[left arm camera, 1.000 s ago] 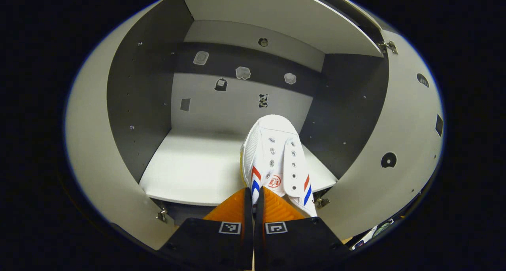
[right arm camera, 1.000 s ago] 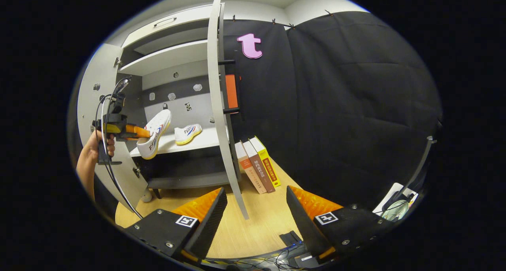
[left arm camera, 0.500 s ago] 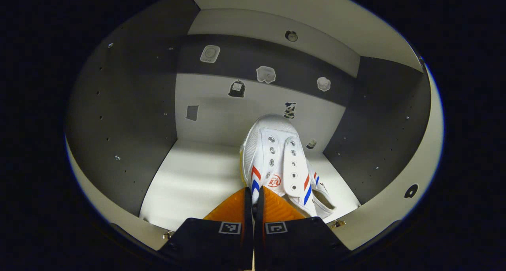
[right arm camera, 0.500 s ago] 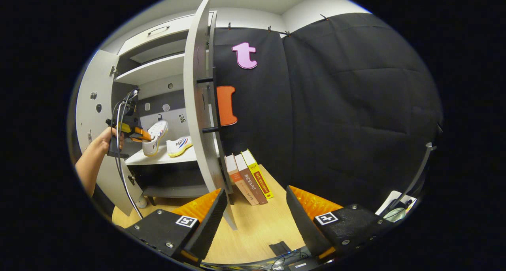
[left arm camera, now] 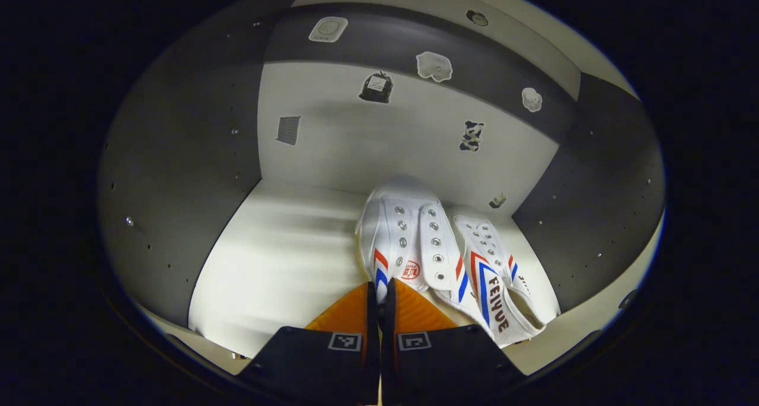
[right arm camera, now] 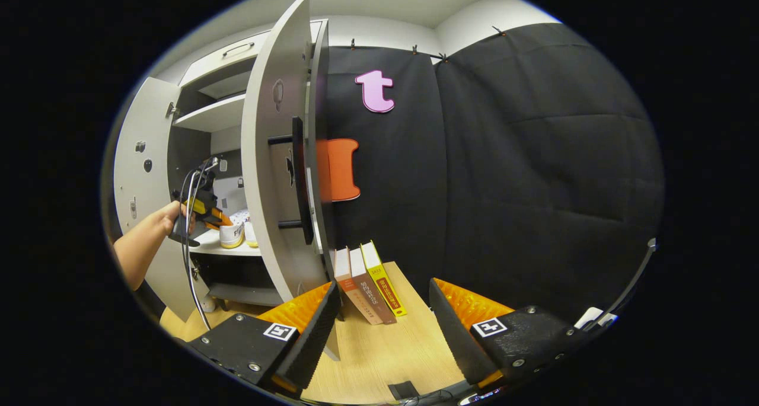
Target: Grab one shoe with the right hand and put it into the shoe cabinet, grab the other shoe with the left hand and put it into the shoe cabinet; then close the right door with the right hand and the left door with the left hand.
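Cabinet shelf (left arm camera: 278, 264): left gripper (left arm camera: 379, 293) apparently pinching shoe (left arm camera: 403, 240).

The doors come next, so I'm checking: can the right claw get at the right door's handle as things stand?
Probably yes. The right claw is open and empty, and the right door stands ahead with its black handle facing out, nothing between them.

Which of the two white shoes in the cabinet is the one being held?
The left-hand shoe in the left gripper view: the orange fingers are pinched on its heel end. The other shoe lies free beside it on the shelf.
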`<state>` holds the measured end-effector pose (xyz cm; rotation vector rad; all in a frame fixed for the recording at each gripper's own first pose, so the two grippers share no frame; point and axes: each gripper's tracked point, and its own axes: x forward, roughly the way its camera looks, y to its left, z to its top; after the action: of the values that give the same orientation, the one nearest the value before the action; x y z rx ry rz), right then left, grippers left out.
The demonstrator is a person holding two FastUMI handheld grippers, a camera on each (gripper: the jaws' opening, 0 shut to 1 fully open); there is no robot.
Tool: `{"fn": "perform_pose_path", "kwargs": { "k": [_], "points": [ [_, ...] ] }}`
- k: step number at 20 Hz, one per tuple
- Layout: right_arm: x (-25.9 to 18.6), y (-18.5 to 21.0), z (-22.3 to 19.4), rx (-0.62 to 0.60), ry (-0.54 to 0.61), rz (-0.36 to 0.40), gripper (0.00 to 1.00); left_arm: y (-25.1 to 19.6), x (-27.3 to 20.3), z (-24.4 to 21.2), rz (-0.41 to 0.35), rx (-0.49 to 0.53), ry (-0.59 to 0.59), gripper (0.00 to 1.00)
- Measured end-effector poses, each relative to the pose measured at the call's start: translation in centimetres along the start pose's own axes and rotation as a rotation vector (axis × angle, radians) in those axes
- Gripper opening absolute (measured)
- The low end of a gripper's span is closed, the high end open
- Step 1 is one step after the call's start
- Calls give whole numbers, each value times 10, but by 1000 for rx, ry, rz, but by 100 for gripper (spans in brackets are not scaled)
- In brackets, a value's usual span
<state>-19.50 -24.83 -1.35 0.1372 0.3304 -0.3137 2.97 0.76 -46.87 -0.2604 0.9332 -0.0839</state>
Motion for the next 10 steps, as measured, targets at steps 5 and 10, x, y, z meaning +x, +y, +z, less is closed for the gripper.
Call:
{"fn": "perform_pose_path", "kwargs": {
  "k": [5, 10],
  "points": [
    [14, 18, 27, 15, -32, 50, 92, 3, 0, -5, 2, 98, 21, 13],
    [26, 29, 67, -16, -114, 86, 92, -17, -48, 17, -31, 214, -141, 42]
  ]
}}
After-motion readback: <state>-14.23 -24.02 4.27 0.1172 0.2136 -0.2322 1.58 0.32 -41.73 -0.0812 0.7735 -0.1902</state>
